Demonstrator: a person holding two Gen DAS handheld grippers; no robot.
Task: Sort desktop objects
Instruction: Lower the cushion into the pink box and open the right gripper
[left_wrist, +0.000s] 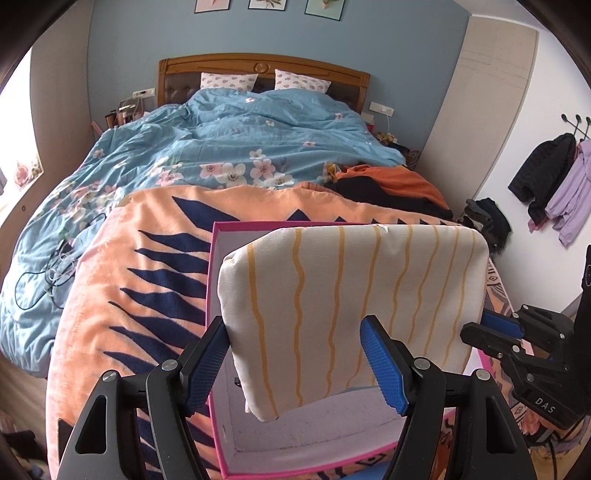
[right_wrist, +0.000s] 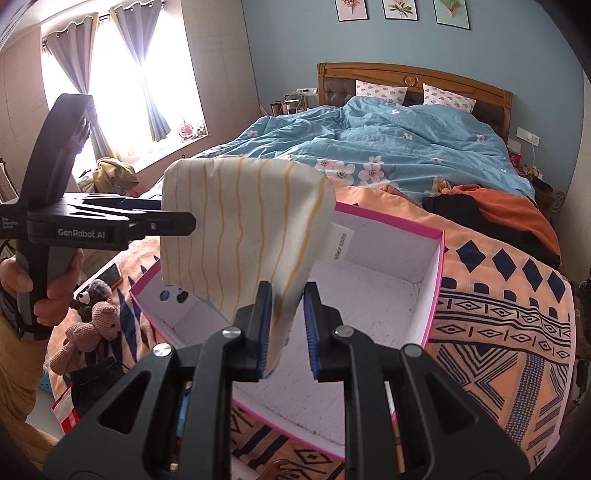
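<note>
A white cloth pouch with wavy yellow stripes (left_wrist: 354, 306) hangs in the air over an open pink box with a white inside (left_wrist: 310, 439). In the left wrist view my left gripper (left_wrist: 295, 369) has its jaws wide apart, the pouch hanging between them. From the right wrist view the left gripper (right_wrist: 184, 221) meets the pouch's (right_wrist: 243, 225) left edge. My right gripper (right_wrist: 286, 328) has its jaws a little apart around the pouch's lower corner, over the box (right_wrist: 436, 280). The right gripper also shows in the left wrist view (left_wrist: 491, 328) at the pouch's right edge.
The box sits on an orange and navy patterned blanket (left_wrist: 122, 295) at the foot of a bed with a blue floral duvet (left_wrist: 236, 140). Orange and black clothes (right_wrist: 491, 214) lie on the bed. Knitted toy bears (right_wrist: 92, 317) and a phone (right_wrist: 110, 275) lie left of the box.
</note>
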